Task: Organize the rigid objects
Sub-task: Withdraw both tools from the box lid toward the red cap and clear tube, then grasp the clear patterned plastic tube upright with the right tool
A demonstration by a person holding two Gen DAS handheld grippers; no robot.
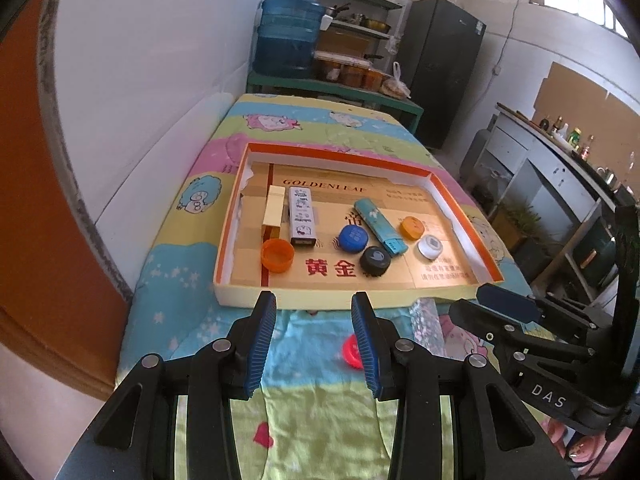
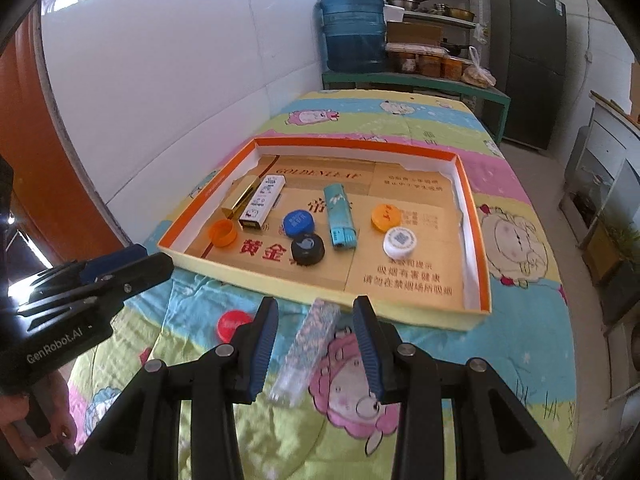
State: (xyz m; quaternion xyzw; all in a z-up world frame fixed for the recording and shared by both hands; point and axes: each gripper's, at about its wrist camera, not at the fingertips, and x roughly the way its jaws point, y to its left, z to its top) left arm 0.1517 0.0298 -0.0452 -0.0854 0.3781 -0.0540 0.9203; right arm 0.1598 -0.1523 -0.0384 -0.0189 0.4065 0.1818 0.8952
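Hovering with jaws released and empty, the right gripper could knock the patterned lighter sideways; the left gripper, likewise released, could flick the red cap.

Colours in the orange-rimmed tray

Orange cap at nine o'clock, blue cap and black cap central, white cap at three o'clock.

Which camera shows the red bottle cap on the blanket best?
The right wrist view: the red cap lies nearly whole beside the left finger. In the left wrist view, the red cap is half hidden behind the right finger.
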